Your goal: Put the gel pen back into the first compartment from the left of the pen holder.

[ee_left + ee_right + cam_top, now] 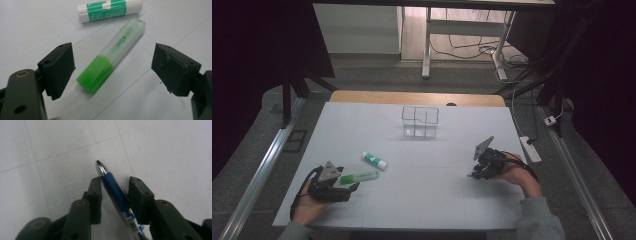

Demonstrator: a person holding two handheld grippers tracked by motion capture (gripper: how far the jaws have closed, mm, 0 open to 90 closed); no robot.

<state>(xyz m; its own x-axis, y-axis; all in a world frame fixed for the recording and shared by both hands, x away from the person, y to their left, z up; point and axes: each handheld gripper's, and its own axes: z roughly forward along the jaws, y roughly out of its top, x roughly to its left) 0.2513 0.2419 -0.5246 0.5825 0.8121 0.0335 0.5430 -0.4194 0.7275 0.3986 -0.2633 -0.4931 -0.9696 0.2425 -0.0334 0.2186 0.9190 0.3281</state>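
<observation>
Meanwhile, a blue pen (116, 192) is seen between the narrowed right tongs (115, 185), though contact cannot be judged; the left tongs (112, 66) are held wide open around a green highlighter (110, 56) lying on the table (422, 200).

Blue pen (117, 192) rear end cut off by bottom edge, blurred; glue stick (110, 10) top cropped.

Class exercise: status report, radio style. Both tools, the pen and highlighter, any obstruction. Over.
Left tool open, highlighter between its jaws, untouched. Right tool closed on blue pen. Glue stick beyond highlighter, not blocking.
</observation>
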